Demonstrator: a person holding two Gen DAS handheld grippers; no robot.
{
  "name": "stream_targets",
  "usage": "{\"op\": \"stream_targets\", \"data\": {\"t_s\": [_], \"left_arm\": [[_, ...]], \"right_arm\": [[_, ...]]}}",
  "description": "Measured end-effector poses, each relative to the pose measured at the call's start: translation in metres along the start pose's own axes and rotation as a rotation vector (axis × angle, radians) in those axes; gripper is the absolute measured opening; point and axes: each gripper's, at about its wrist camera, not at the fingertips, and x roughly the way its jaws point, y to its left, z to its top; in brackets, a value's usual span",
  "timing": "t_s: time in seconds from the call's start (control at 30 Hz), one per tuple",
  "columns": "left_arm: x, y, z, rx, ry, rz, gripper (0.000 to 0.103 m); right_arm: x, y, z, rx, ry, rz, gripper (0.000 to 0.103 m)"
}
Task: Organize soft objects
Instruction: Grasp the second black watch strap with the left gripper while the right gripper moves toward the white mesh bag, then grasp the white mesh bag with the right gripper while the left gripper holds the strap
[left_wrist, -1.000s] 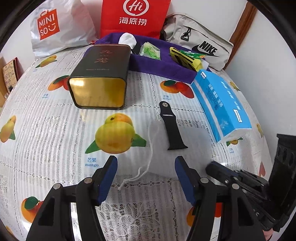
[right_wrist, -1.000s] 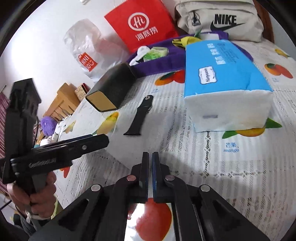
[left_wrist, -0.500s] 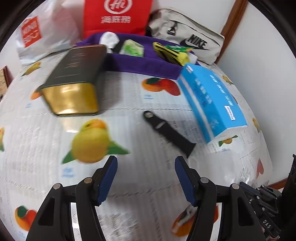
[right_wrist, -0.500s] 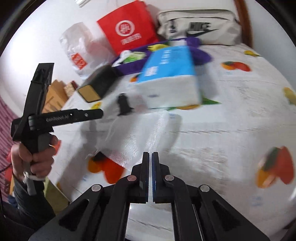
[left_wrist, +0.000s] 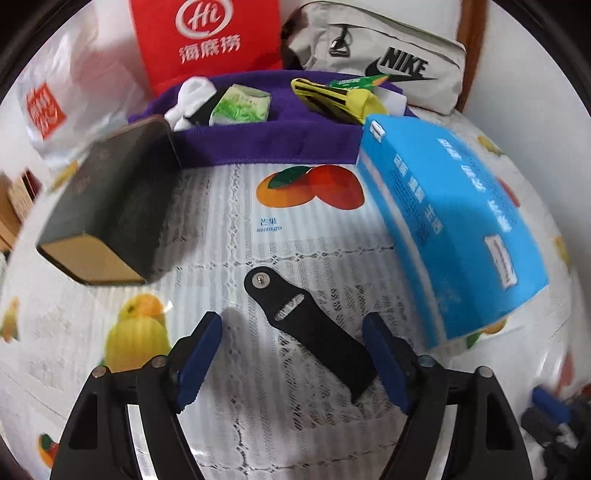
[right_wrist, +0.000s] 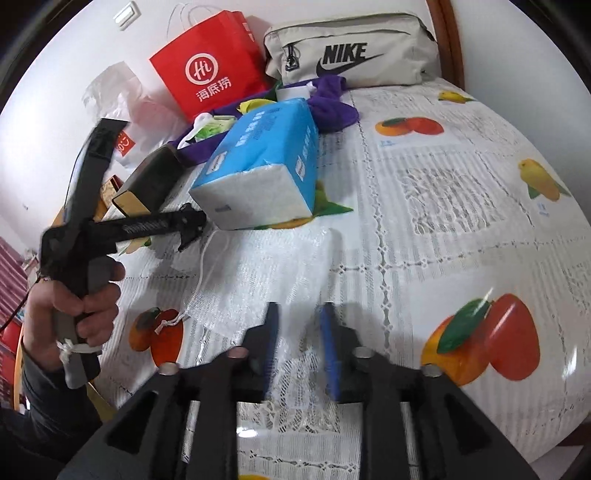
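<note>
A: Room? Left gripper (left_wrist: 291, 354) widening, black strap (left_wrist: 314, 332) lying untouched between its jaws; tissue pack (left_wrist: 450, 221) crowds right, tin (left_wrist: 110, 210) left

B: Right gripper (right_wrist: 297, 345) was clenched, now parting over the white mesh pouch (right_wrist: 258, 280); open tablecloth (right_wrist: 461, 221) right

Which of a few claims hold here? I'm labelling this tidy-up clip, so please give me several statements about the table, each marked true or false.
1. The black watch strap lies flat between the left gripper's opening jaws. True.
2. The blue tissue pack sits inside the purple organizer. False: it lies on the tablecloth beside it.
3. The right gripper clamps the tissue pack. False: its opening jaws hold nothing.
4. A red paper bag stands behind the organizer. True.
5. A white mesh drawstring pouch lies on the tablecloth. True.
</note>
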Motion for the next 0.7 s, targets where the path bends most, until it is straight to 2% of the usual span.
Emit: {"op": "stream_targets", "data": {"t_s": [0.07,0.17,0.33,0.43,0.47,0.57,0.7], "left_arm": [[-0.003,0.01,-0.004,-0.019,0.006,-0.011,0.078],[-0.009,0.026,-0.011,-0.046,0.018,-0.001,0.078],[-0.007,0.026,-0.008,-0.036,0.012,-0.021,0.074],[-0.006,0.013,-0.005,0.012,-0.029,-0.042,0.047],[-0.008,0.01,-0.006,0.025,-0.039,-0.057,0.032],[-0.012,0.016,-0.009,0.022,-0.041,-0.086,0.021],[-0.015,0.026,-0.016,0.004,-0.032,-0.12,0.022]], "right_arm": [[-0.001,0.003,0.001,-0.011,-0.014,-0.02,0.05],[0.0,0.006,0.002,-0.03,-0.017,-0.056,0.058],[0.007,0.012,0.005,-0.026,-0.024,-0.047,0.067],[0.01,0.017,0.008,-0.045,-0.016,-0.063,0.067],[0.01,0.018,0.008,-0.047,-0.013,-0.065,0.067],[0.009,0.017,0.007,-0.046,-0.007,-0.063,0.067],[0.008,0.017,0.005,-0.037,-0.008,-0.064,0.067]]}}
